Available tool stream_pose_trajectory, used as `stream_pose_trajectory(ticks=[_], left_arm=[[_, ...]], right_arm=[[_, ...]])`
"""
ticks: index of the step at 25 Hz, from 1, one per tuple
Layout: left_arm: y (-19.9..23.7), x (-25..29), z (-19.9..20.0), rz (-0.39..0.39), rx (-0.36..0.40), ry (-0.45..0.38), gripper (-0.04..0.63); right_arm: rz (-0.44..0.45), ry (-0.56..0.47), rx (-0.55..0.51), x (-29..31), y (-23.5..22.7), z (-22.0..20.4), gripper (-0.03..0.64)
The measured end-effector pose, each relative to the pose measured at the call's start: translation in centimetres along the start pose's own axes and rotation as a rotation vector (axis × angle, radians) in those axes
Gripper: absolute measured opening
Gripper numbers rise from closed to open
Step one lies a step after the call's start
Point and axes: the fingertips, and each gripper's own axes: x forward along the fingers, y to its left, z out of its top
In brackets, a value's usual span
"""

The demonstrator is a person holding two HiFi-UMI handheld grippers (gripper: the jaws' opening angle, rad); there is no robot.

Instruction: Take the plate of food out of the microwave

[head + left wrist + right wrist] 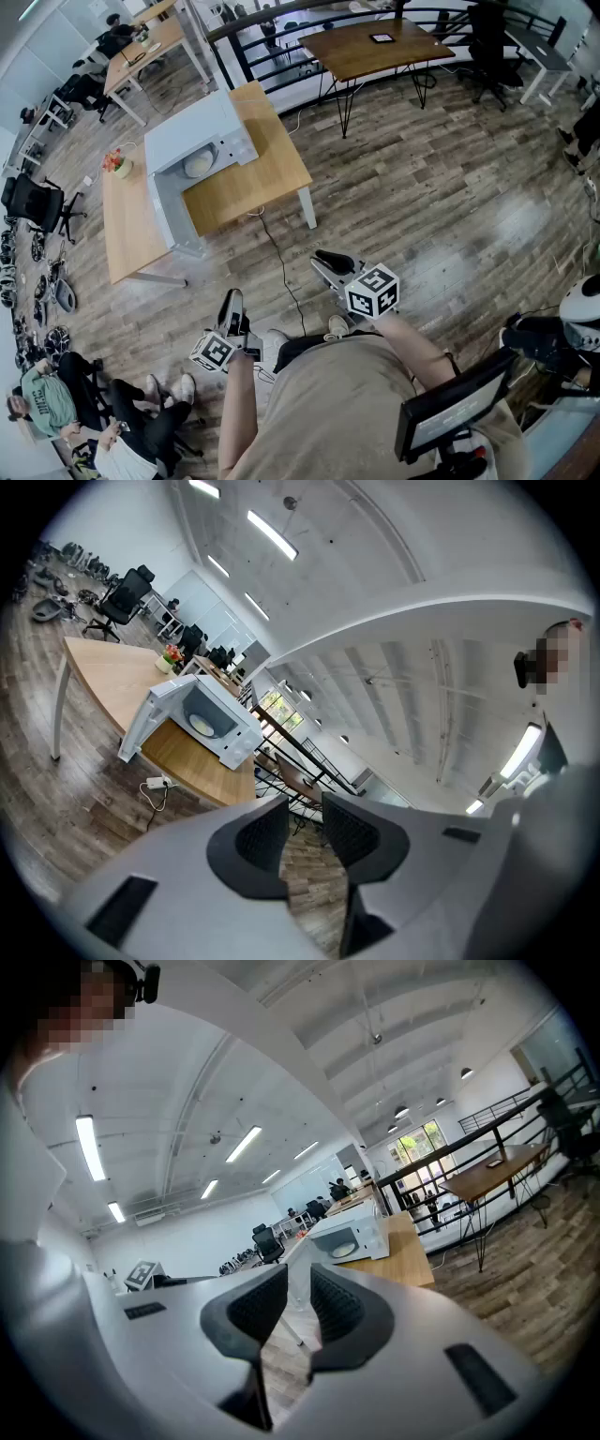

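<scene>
The white microwave (202, 131) stands on a light wooden table (272, 164) across the room, its door (173, 211) swung open. A pale plate of food (199, 165) sits inside it. The left gripper view shows the microwave (225, 738) and plate (202, 726) far off; in the right gripper view the microwave (361, 1232) and plate (343, 1249) are just as distant. My left gripper (232, 302) and right gripper (328, 262) hang close to my body, well short of the table. Each has a narrow gap between its jaws and nothing in it: left gripper (305, 822), right gripper (298, 1297).
A flower pot (117, 164) stands on the table left of the microwave. A power cable (281, 272) trails over the wooden floor from the table toward me. Seated people (112, 422) are at the lower left. A dark table (375, 47) and railing lie beyond.
</scene>
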Motion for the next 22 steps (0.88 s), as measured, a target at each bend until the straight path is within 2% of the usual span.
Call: stream_pose_trajectory(ticks=[6, 11, 16, 21, 22], left_arm=[[-0.5, 0.3, 0.2, -0.007, 0.004, -0.015, 0.114], [-0.4, 0.6, -0.4, -0.017, 0.014, -0.005, 0.114], [-1.8, 1.2, -1.0, -0.019, -0.001, 0.017, 0.115], [-2.1, 1.4, -1.5, -0.017, -0.001, 0.019, 0.115], [-2.1, 1.3, -1.7, -0.015, -0.009, 0.019, 0.115]], right_arm=[[0.036, -0.002, 0.0, 0.4, 0.1, 0.7, 0.084], [0.094, -0.054, 0.109, -0.5, 0.7, 1.7, 0.094], [0.105, -0.075, 0.117, -1.3, 0.8, 2.2, 0.095], [0.142, -0.092, 0.197, -2.3, 0.6, 2.2, 0.096], [0.15, -0.092, 0.215, -2.4, 0.7, 2.1, 0.129]])
